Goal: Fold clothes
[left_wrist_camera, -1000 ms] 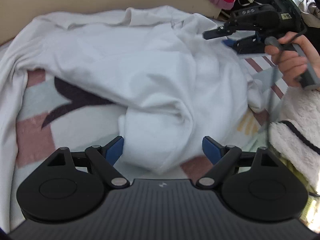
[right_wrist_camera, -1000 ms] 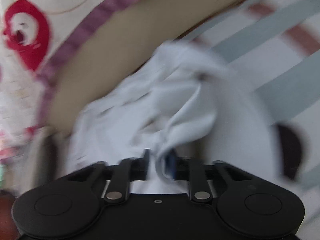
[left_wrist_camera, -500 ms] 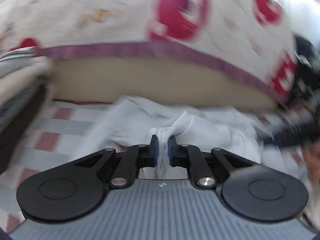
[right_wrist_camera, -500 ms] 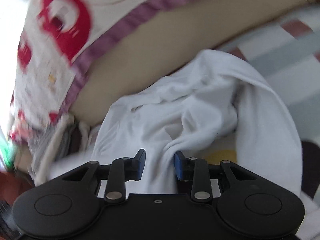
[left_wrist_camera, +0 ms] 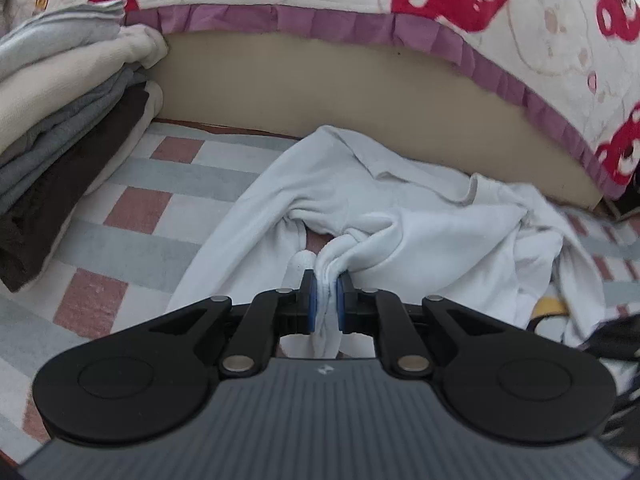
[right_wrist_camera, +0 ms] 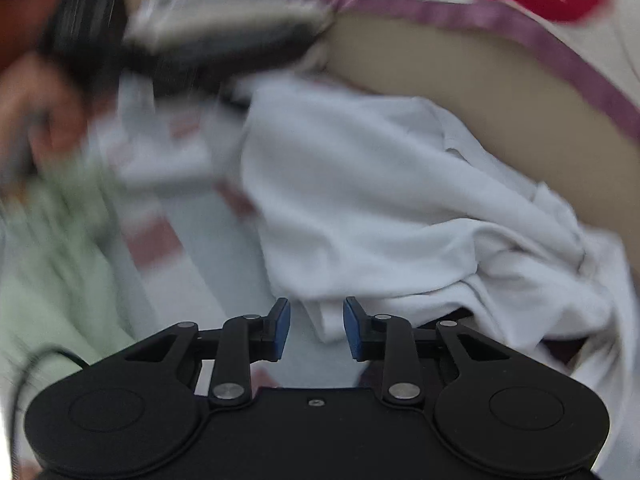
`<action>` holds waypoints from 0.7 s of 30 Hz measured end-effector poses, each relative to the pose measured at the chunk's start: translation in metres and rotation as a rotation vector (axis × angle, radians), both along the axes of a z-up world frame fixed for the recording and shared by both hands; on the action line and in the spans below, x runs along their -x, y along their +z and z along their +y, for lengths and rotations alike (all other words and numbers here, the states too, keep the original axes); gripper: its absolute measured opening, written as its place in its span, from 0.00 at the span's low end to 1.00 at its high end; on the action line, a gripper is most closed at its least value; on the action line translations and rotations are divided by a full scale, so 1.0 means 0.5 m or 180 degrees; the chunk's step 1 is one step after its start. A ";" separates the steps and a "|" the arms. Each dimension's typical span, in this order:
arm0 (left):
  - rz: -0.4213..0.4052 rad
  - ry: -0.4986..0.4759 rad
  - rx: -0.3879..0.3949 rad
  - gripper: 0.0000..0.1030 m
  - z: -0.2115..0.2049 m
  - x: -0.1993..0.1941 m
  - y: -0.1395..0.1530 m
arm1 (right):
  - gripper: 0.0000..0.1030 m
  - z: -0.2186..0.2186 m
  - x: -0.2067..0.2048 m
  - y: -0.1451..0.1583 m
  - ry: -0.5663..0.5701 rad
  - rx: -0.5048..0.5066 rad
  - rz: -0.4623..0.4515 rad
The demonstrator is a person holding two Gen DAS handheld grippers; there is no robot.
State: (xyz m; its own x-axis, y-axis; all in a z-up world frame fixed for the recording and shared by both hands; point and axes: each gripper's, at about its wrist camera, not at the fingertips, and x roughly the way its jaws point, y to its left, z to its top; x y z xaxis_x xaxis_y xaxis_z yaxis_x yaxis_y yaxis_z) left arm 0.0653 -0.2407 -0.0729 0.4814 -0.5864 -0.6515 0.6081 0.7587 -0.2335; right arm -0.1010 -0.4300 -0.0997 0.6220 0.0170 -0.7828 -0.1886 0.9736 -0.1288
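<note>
Left tool (left_wrist_camera: 325,300) is clenched on a bunched fold of the white garment (left_wrist_camera: 420,240), blue pads pressing the cloth from both sides. Right tool (right_wrist_camera: 316,330) is not gripping: its jaws are closing with a hanging edge of the same garment (right_wrist_camera: 380,200) between them, pads not pressing it so far as the blurred right view shows.

Garment location: on the striped blanket (left_wrist_camera: 132,216), just in front of the tan mattress side (left_wrist_camera: 320,88), well to the right of the stack of folded clothes (left_wrist_camera: 60,120).

Step in hand, as I judge it: get a second hold so the cloth can be spread.
- Let the right tool finish closing on a single edge, not a wad.
- Keep the left hold firm; a slipping bunch would undo the lift.
- Pull the two holds apart to flatten before folding.

Garment appearance: soft, thick white knit, heavily crumpled, a ribbed edge showing toward the mattress side; twisted into a rope-like pinch at the left tool. No flat panel yet, so folding proper has not begun. My left hand (right_wrist_camera: 36,108) shows only as a blur in the right view.
</note>
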 end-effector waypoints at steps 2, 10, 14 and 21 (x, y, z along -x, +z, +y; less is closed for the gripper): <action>0.0055 0.0009 0.0056 0.09 0.004 -0.002 -0.001 | 0.32 0.015 -0.017 -0.035 0.0071 0.0417 0.0066; 0.0125 -0.0099 0.0101 0.09 0.014 0.011 -0.004 | 0.30 -0.042 -0.053 -0.051 -0.0168 -0.0311 0.0446; 0.0219 -0.0103 0.0106 0.09 0.023 0.013 -0.009 | 0.32 -0.031 -0.060 -0.048 -0.0244 -0.0174 0.0331; 0.0014 -0.0373 0.0092 0.09 0.034 0.026 0.030 | 0.04 -0.052 -0.016 0.045 -0.0541 -0.0373 0.0213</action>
